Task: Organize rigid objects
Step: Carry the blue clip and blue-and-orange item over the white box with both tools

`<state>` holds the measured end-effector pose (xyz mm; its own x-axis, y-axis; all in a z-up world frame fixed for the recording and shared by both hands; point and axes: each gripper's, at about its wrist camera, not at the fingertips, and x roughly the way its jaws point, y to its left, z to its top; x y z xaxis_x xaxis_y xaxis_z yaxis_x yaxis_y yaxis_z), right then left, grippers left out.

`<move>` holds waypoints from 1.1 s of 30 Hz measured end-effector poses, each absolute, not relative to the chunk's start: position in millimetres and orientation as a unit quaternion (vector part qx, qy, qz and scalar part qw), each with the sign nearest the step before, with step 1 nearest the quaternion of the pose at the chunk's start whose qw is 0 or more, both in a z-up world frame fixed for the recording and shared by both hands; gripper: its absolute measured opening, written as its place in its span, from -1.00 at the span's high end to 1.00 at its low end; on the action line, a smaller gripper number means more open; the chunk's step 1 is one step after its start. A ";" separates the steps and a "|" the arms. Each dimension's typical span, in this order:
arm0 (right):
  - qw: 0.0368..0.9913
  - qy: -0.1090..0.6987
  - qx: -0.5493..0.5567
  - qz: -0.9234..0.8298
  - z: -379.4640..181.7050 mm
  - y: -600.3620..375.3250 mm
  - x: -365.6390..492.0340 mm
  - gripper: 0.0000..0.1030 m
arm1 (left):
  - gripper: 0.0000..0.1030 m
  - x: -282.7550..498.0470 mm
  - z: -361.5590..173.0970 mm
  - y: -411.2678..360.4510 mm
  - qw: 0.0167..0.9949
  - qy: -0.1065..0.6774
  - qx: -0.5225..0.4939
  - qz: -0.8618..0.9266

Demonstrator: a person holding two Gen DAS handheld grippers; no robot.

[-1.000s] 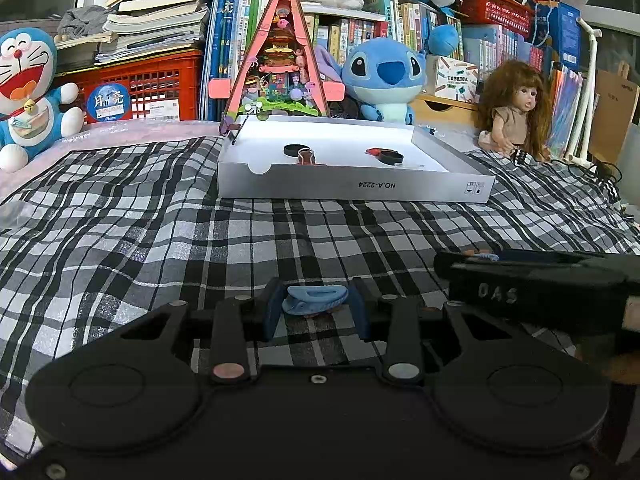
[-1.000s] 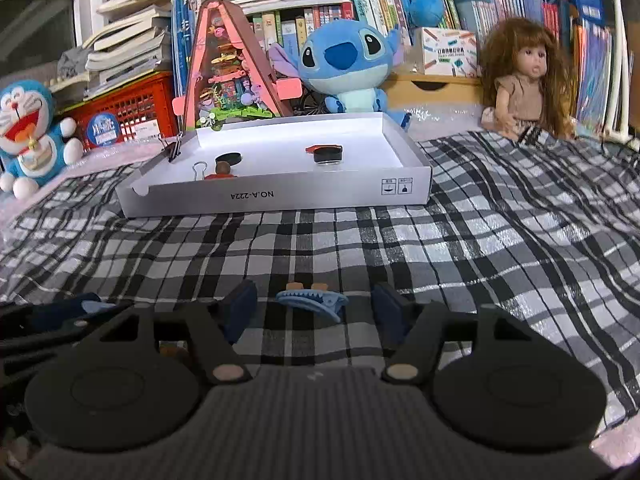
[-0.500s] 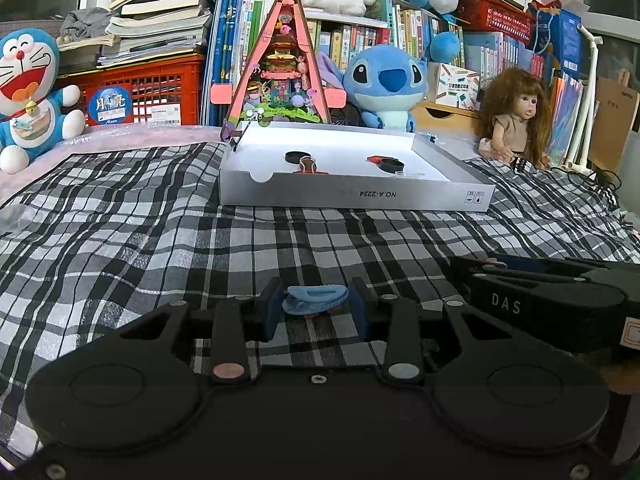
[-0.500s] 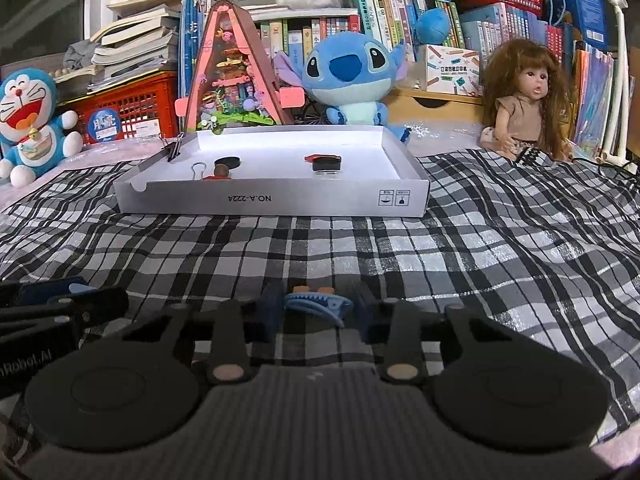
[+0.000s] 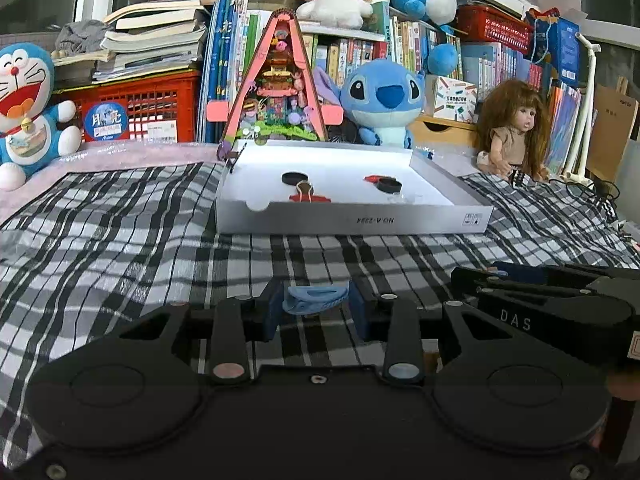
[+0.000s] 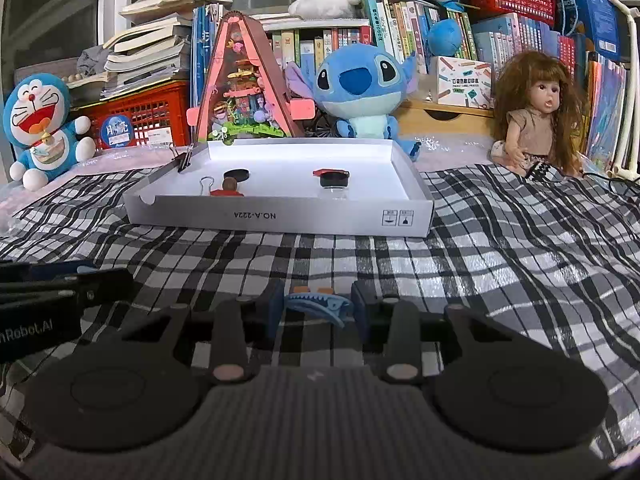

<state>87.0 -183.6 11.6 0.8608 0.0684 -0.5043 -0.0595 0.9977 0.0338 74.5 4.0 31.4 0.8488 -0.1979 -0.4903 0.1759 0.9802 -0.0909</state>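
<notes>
Left tongs (image 5: 314, 312) closed on a blue hair clip (image 5: 314, 300), held just above the plaid cloth (image 5: 120, 248); right tongs (image 6: 316, 310) closed on a second blue clip (image 6: 316, 305) with orange tips; beyond, white box (image 6: 276, 216) holding black caps and binder clips; farther back, Stitch plush (image 6: 360, 88), doll (image 6: 536, 120), bookshelf.

A black-and-white plaid cloth (image 6: 520, 248) covers the surface. Behind it sit a Doraemon plush (image 6: 40, 120), a red crate (image 6: 136, 120), a pink triangular toy house (image 6: 244, 92), a blue Stitch plush (image 6: 360, 88) and a long-haired doll (image 6: 536, 116). Shelves of books (image 5: 360, 52) fill the background.
</notes>
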 end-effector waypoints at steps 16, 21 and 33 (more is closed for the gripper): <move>0.964 0.256 0.019 0.062 26.6 -189.3 103.3 0.19 | 0.35 90.7 47.4 -1.4 0.962 0.248 -0.025 -0.110; 0.964 0.256 0.023 0.072 32.4 -192.8 110.8 0.19 | 0.36 102.5 56.0 0.7 0.961 0.248 -0.032 -0.117; 0.965 0.250 0.019 0.079 48.5 -198.8 138.2 0.19 | 0.36 136.0 70.5 -2.7 0.963 0.244 -0.041 -0.108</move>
